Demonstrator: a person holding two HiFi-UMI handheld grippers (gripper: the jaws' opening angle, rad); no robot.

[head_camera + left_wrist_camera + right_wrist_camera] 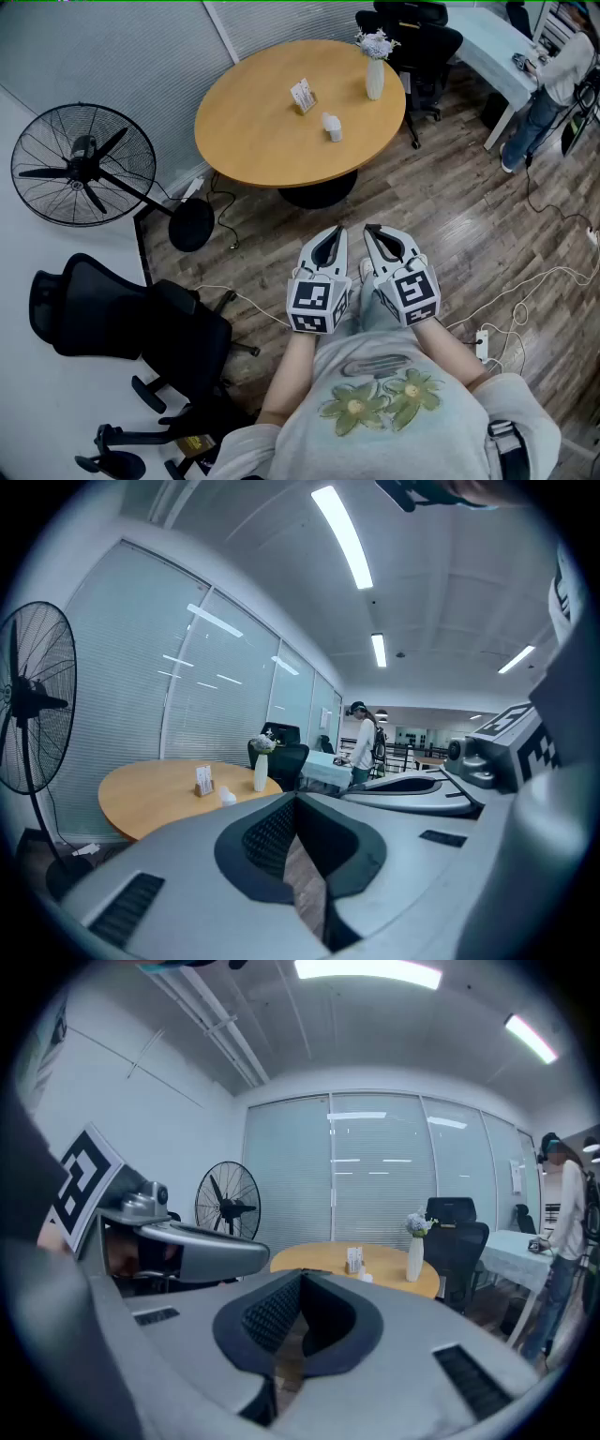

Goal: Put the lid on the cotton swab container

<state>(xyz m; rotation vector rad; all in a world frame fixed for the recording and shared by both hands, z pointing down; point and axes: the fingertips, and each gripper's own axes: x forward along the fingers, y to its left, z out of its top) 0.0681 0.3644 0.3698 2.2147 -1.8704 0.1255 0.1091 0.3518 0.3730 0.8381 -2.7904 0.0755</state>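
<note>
Grey T-shirt with green flower print (384, 412) fills the bottom centre of the head view, the person's forearms reaching up-frame from it. Left gripper (334, 234) and right gripper (373, 234) sit side by side at centre frame, close together. Both are clenched with jaws meeting and hold nothing.

Small white cotton swab container (331, 127) stands on the round light-wood table (253, 141) in the upper centre, well apart from both grippers. Too small to tell whether its lid is on or beside it. Just up-left of it is a small card holder (303, 96); to its upper right, a white vase with pale flowers (375, 77).

A stretch of brown plank floor (441, 216) and the table's black pedestal base (319, 192) lie between grippers and tabletop. White cables and a power strip (483, 342) trail at right. Black standing fan (82, 164) at left; black office chair (122, 323) at lower left. Second black chair (417, 37) behind the table. Another person (553, 84) stands by a white desk (487, 47), upper right.
</note>
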